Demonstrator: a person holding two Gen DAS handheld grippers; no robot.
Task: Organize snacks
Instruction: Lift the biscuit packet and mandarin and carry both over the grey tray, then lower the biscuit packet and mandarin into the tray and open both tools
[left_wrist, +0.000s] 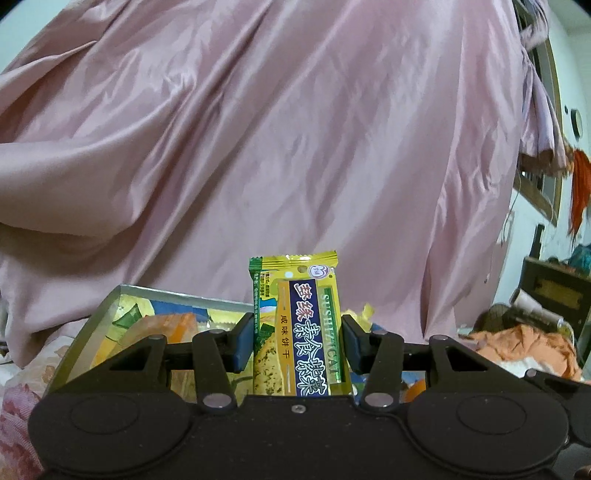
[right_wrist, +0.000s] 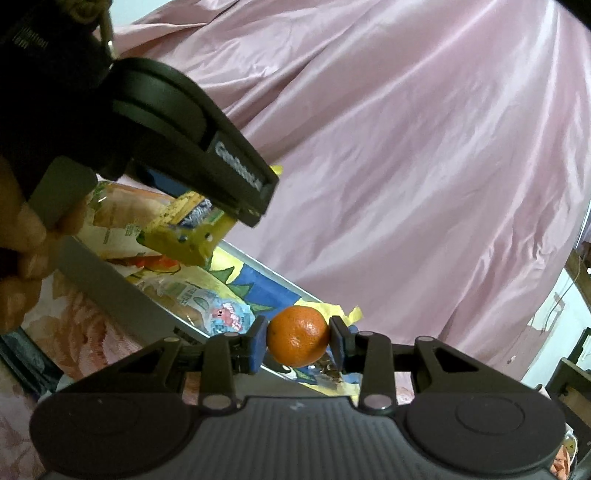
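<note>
My left gripper (left_wrist: 297, 339) is shut on a yellow biscuit packet (left_wrist: 299, 325) with a blue label, held upright above a colourful tin box (left_wrist: 110, 310). In the right wrist view the left gripper (right_wrist: 195, 221) hangs over the box (right_wrist: 122, 295) with the packet (right_wrist: 184, 236) in its jaws. My right gripper (right_wrist: 297, 341) is shut on a small orange mandarin (right_wrist: 297, 339), held above the box's near corner. Other wrapped snacks (right_wrist: 218, 314) lie inside the box.
A pink satin sheet (left_wrist: 277, 147) fills the background behind the box. A floral cloth (right_wrist: 92, 332) lies under the box. Clutter, orange fabric (left_wrist: 517, 347) and a dark cabinet (left_wrist: 554, 291) stand at the right.
</note>
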